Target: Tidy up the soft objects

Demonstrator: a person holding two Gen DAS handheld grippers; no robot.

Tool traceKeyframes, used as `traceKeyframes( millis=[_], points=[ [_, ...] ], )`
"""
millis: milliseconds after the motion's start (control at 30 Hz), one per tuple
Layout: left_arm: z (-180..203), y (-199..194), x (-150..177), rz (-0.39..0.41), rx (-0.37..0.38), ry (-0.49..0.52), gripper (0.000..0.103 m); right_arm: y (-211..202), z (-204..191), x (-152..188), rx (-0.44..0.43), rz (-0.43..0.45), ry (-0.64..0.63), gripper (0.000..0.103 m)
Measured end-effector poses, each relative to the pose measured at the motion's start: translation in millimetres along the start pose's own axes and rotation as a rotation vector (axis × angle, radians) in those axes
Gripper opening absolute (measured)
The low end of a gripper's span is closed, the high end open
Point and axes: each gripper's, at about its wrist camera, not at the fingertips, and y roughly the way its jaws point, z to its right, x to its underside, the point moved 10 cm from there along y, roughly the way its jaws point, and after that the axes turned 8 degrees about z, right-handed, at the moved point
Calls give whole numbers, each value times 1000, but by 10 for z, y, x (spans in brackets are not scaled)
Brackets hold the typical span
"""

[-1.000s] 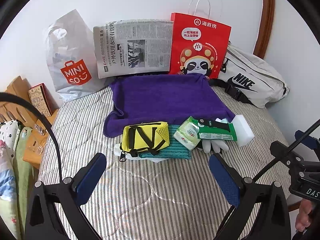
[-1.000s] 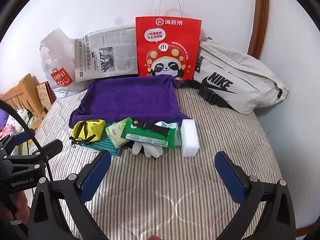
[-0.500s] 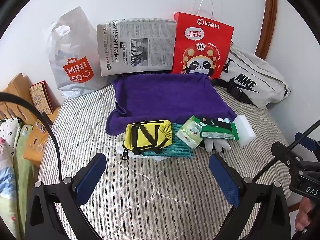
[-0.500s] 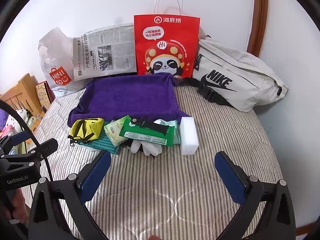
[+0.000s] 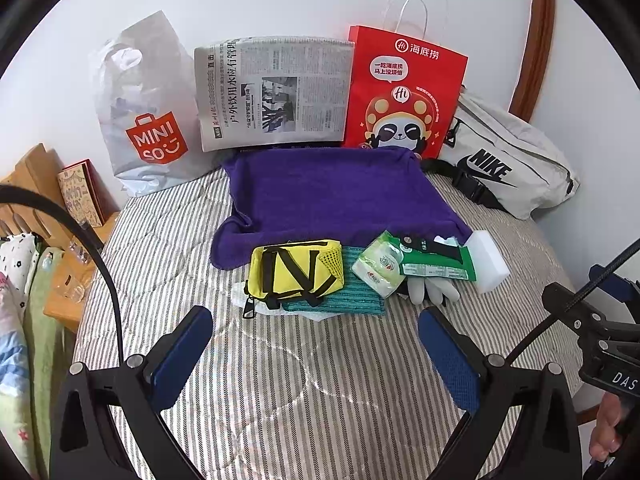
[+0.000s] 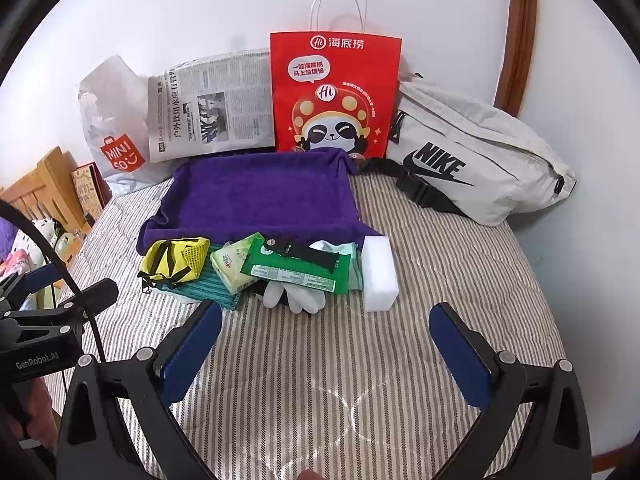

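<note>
Both grippers — left gripper (image 5: 314,330), right gripper (image 6: 325,326) — gape above quilt (image 6: 320,380).

Both hand-held grippers hover above the striped quilted bed (image 5: 304,384), jaws spread wide and holding nothing. The left hand-held gripper (image 5: 316,344) sits on the near side of that bed, its blue-padded fingers (image 5: 182,354) pointing toward the wall. The right hand-held gripper (image 6: 326,344) is level beside it, and a person's fingertips (image 5: 604,432) grip its handle.
</note>
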Motion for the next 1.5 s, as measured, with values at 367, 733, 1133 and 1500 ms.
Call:
traceKeyframes(
  millis=[367,733,1133,1500],
  points=[
    [-122,275,55,-19,-12,21,103,249,95,104,18,-28,2,102],
    [-187,833,192,-78,2,22,103,592,122,332,11,-96,-6,102],
    [-437,1191,128,-71,68,-48,100,818,325,460,24,-135,5,102],
    [-694,1496,173,-120,13,-56,84,1138,374,606,26,-201,16,102]
  ],
)
